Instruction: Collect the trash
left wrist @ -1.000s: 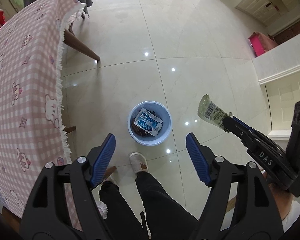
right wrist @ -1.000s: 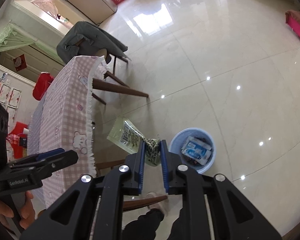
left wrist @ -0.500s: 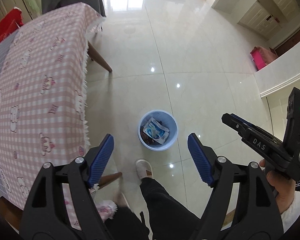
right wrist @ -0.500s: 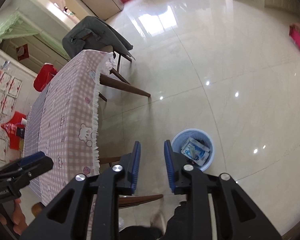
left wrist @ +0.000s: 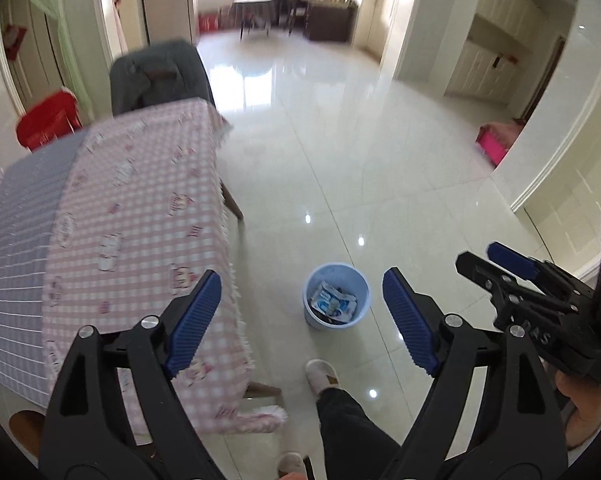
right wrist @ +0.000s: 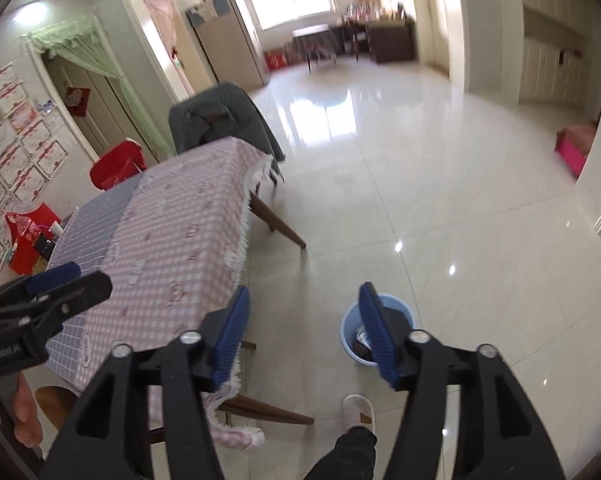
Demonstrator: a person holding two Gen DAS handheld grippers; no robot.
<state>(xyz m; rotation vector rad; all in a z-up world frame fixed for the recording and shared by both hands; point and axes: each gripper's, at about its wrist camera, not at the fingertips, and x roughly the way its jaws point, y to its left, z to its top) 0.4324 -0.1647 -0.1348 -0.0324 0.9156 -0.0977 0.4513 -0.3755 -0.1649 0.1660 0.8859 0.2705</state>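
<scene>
Tabletop under pink checked cloth is seen at left; blue bin stands on the floor, wrappers inside. Left gripper and right gripper are held wide, jaws just opened, nothing between them

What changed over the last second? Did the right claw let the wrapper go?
Yes. The right claw, shut on a green wrapper a second ago, has just been opening and now holds nothing; where the wrapper went is not visible. Both claws lifted, so the view tilted up into the room. The left claw opened a little wider, still empty. The blue bin and table stayed put.
</scene>
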